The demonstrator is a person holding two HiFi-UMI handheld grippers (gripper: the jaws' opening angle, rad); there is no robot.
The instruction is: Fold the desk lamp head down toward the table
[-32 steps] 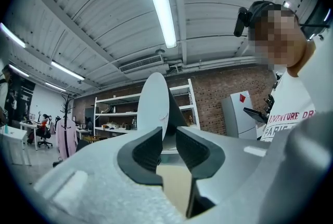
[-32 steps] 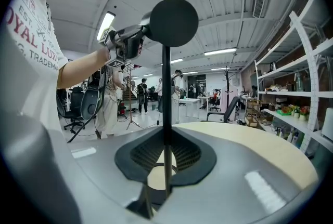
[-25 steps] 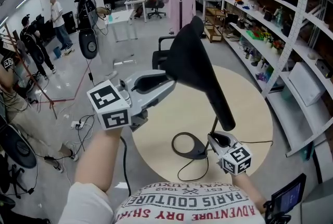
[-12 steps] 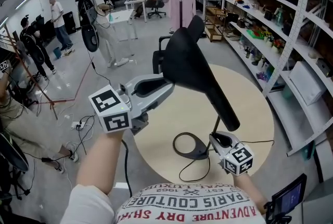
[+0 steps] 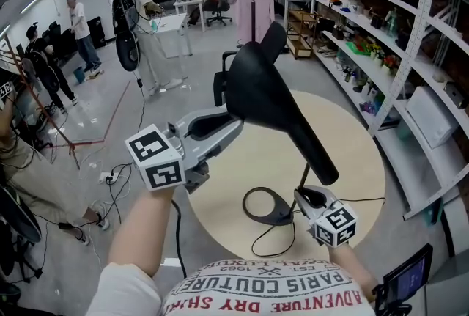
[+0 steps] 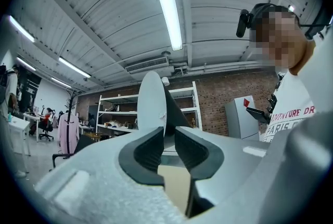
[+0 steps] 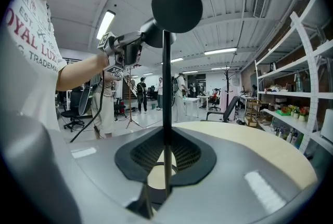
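Left gripper (image 5: 233, 119) clamps the raised lamp head (image 5: 267, 94) between its fingers (image 6: 143, 153); right gripper (image 5: 306, 195) pinches the stem (image 7: 166, 82) (apparently just above the base (image 5: 265, 215)). A braced stem and slow downward pull should serve best.

White T-shirt (image 5: 271, 289) is carrying printed lettering. Head view is showing it upside down: "PARIS COUTURE", "EST 1962", "ADVENTURE DRY". Left gripper view is showing "VENTURE DR" and "PARIS"; right gripper view is showing "OYAL LUX" and "TRADEMA". Cubes on left gripper (image 5: 233, 116) and right gripper (image 5: 304, 194) are bearing black square code markers only.
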